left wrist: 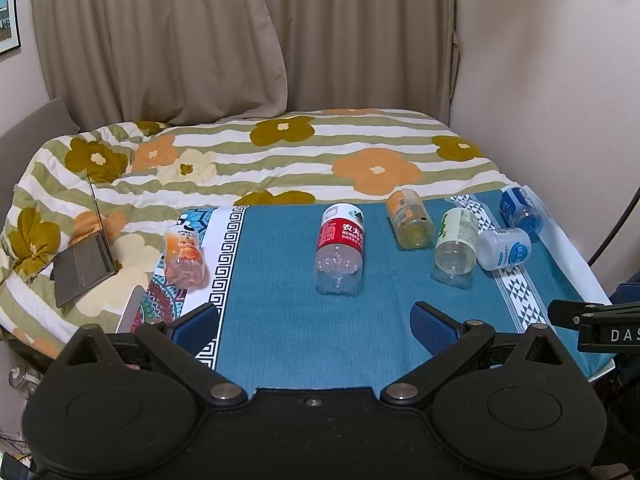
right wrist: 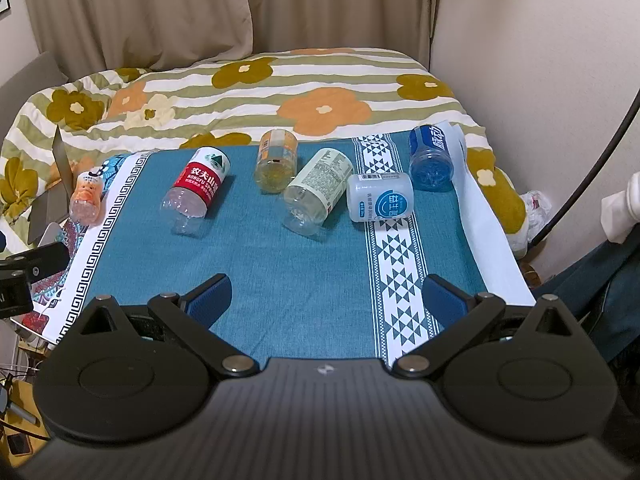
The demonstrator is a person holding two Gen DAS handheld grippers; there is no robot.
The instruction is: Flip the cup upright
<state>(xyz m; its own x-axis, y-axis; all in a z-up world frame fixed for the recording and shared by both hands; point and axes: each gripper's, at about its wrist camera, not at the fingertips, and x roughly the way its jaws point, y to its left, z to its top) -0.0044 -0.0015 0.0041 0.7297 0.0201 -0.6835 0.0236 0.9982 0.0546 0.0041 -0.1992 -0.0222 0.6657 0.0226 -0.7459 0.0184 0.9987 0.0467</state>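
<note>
Several cut-bottle cups lie on their sides on a blue cloth (left wrist: pixel 280 320) (right wrist: pixel 280 280): a peach-label one (left wrist: pixel 184 252) (right wrist: pixel 85 198) at the left, a red-label one (left wrist: pixel 340 248) (right wrist: pixel 196 192), an orange-label one (left wrist: pixel 410 220) (right wrist: pixel 277 160), a pale green-label one (left wrist: pixel 456 244) (right wrist: pixel 318 192), a white one (left wrist: pixel 504 248) (right wrist: pixel 380 196) and a dark blue one (left wrist: pixel 520 210) (right wrist: pixel 432 156). My left gripper (left wrist: pixel 316 324) is open and empty, in front of the red-label cup. My right gripper (right wrist: pixel 328 296) is open and empty, in front of the pale and white cups.
A flowered quilt (left wrist: pixel 280 152) (right wrist: pixel 280 80) covers the bed behind the cloth. An open laptop (left wrist: pixel 84 264) lies at the left. Curtains (left wrist: pixel 200 40) and a wall (left wrist: pixel 540 80) stand behind. The right gripper's body (left wrist: pixel 600 328) shows at the right edge.
</note>
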